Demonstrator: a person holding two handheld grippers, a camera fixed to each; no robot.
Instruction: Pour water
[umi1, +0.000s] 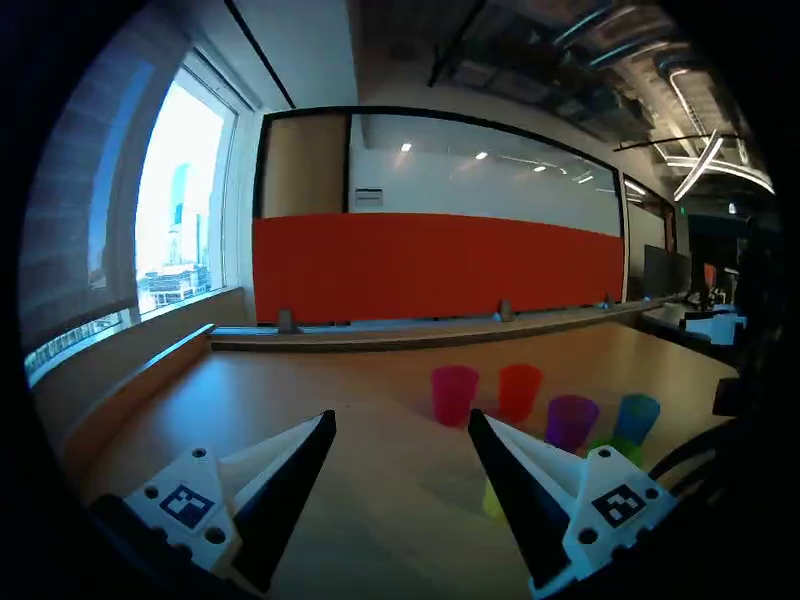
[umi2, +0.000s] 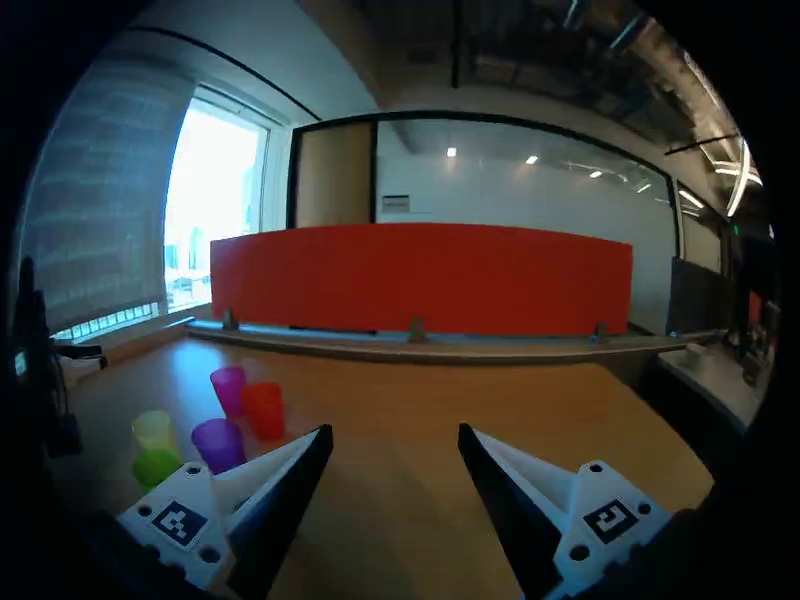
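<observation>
While spread, left claw (umi1: 401, 414) short of cups (umi1: 519, 391).

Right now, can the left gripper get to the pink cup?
Probably yes. The left gripper is open, and the pink cup stands just ahead, slightly right of the gap between its fingers, with only table in between. The red cup stands close beside it.

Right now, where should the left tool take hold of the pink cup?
Grip the pink cup probably across its side wall, about mid-height, coming from the front: it stands upright, with the orange cup close beside it. The left tool is open.
</observation>
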